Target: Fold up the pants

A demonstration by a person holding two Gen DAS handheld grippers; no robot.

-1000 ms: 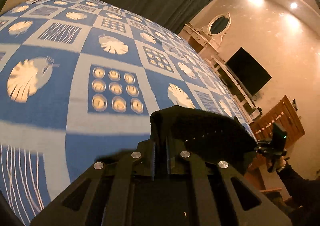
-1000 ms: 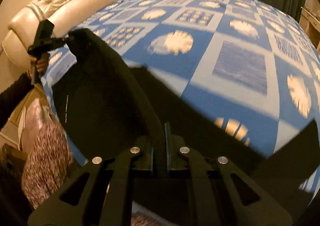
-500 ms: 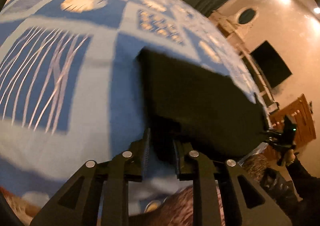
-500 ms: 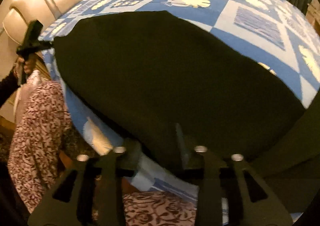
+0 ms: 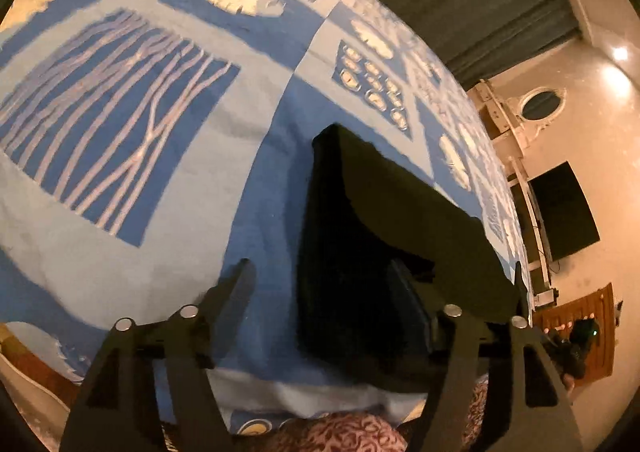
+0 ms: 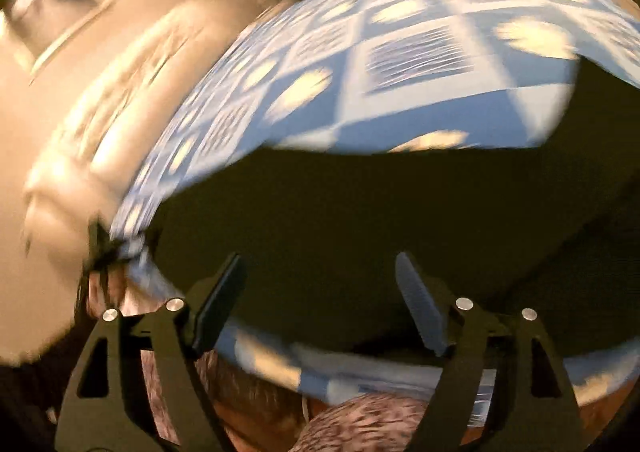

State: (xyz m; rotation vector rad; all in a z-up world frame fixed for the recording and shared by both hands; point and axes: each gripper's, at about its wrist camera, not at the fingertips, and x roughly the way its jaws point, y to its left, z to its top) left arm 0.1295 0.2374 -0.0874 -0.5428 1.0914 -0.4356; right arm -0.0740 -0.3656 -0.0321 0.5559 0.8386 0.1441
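The black pants (image 5: 372, 236) lie folded on the blue patterned bedspread (image 5: 120, 132), near the bed's front edge. In the left wrist view my left gripper (image 5: 324, 284) is open, its jaws wide apart over the pants' near left corner. In the blurred right wrist view the pants (image 6: 380, 220) fill the middle. My right gripper (image 6: 320, 284) is open just above their near edge, holding nothing. The right gripper also shows far right in the left wrist view (image 5: 576, 344).
A cream tufted headboard (image 6: 100, 112) stands at the left in the right wrist view. A dressing table with an oval mirror (image 5: 536, 108), a dark TV (image 5: 560, 208) and a wooden cabinet (image 5: 580, 332) line the far wall. A floral garment (image 5: 352, 432) is below the bed edge.
Both grippers have let go of the pants and opened wide. The pants, held up a second ago, now lie flat on the bed. The right wrist view is swinging.
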